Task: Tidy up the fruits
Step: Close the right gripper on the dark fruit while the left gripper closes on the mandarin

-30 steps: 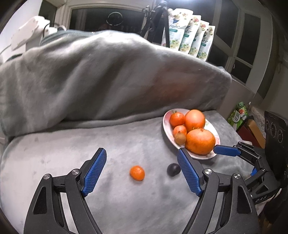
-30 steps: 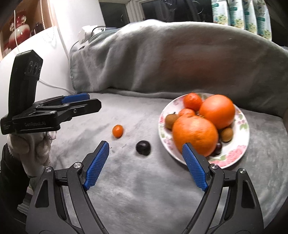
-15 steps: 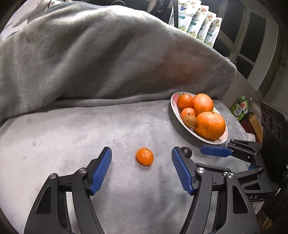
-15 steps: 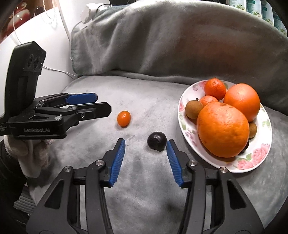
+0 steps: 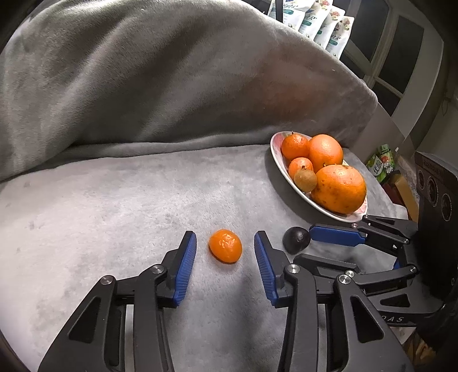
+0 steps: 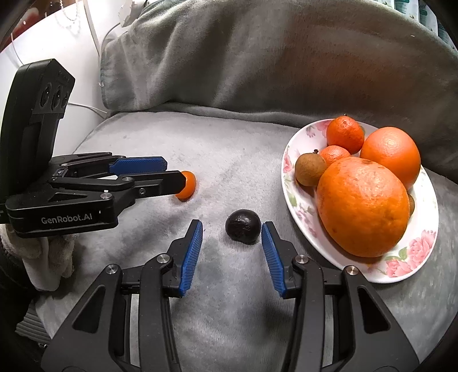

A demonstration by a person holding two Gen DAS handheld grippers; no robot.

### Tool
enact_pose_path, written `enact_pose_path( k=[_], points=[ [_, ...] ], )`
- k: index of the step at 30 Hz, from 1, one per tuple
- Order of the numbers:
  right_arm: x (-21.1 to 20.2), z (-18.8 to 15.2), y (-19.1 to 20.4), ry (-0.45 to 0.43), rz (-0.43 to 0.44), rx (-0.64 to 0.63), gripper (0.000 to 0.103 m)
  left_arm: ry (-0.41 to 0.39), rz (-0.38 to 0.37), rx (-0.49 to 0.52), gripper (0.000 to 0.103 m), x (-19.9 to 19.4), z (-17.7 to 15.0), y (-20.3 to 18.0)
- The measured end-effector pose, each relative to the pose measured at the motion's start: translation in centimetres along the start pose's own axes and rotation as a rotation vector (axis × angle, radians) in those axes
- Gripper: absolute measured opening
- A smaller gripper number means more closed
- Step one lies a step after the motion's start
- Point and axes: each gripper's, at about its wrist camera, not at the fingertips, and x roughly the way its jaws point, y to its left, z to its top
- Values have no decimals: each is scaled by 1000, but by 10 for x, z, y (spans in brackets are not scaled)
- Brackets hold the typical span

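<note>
A small orange fruit (image 5: 225,249) lies on the grey blanket between the blue pads of my left gripper (image 5: 224,237). Its jaws are closing, and a gap shows on both sides of the fruit. Just right of it lies a dark round fruit (image 6: 243,229), which sits between the pads of my right gripper (image 6: 232,224). Those jaws are closing too; the right pad is very near the fruit and the left pad stands apart. A flowered plate (image 6: 400,263) on the right holds several oranges and small brown fruits.
The grey blanket (image 5: 114,200) covers the seat and rises into a high fold behind. A gloved hand (image 6: 43,257) holds the left gripper at the left edge. Packets (image 5: 315,20) and boxes (image 5: 380,163) stand beyond the plate, by the windows.
Both grippers have come down and forward onto the blanket. Their jaws have narrowed from wide, so the small orange fruit and the dark fruit now sit between the pads.
</note>
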Motion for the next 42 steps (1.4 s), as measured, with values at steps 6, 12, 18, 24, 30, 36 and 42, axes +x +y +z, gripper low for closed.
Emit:
enact_pose_path(
  k=[6,12,18,24,30,36,42],
  points=[
    [5,1,-1,9,-4,4,45,10,-1,4,40,5,0,-1],
    [6,3,1,12,-11,0,44,25,1,6,37,11,-1,-3],
    [9,4,1,17,-22,2,40,35,6,0,33,16,0,-2],
    [10,4,2,18,-42,-4,30,42,0,-8,26,19,0,-1],
    [10,3,-1,13,-44,2,27,34,3,-4,24,17,-1,0],
    [5,2,2,-2,-36,-6,27,6,-3,-6,24,6,0,-3],
    [-10,0,6,-32,-26,-16,27,-31,-8,6,24,-10,1,-9]
  ],
)
